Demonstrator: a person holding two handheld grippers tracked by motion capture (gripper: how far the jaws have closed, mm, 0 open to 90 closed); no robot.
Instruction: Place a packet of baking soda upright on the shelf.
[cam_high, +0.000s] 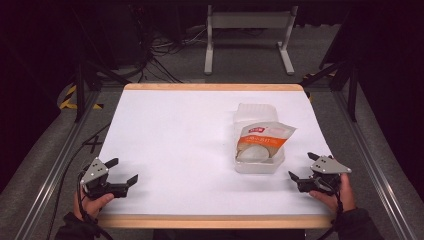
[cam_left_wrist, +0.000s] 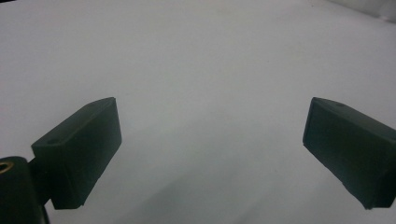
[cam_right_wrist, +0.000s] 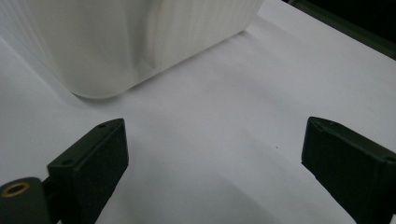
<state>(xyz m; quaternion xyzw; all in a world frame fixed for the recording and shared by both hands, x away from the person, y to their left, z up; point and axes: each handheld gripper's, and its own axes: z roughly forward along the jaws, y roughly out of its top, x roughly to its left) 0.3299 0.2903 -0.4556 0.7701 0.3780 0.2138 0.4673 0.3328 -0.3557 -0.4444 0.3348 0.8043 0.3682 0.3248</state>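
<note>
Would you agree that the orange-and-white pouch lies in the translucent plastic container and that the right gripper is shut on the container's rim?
Not quite. The orange-and-white pouch does lie in the translucent plastic container, but the right gripper is open and apart from it; the right gripper view shows its jaws spread over bare table, short of the container's wall.
</note>
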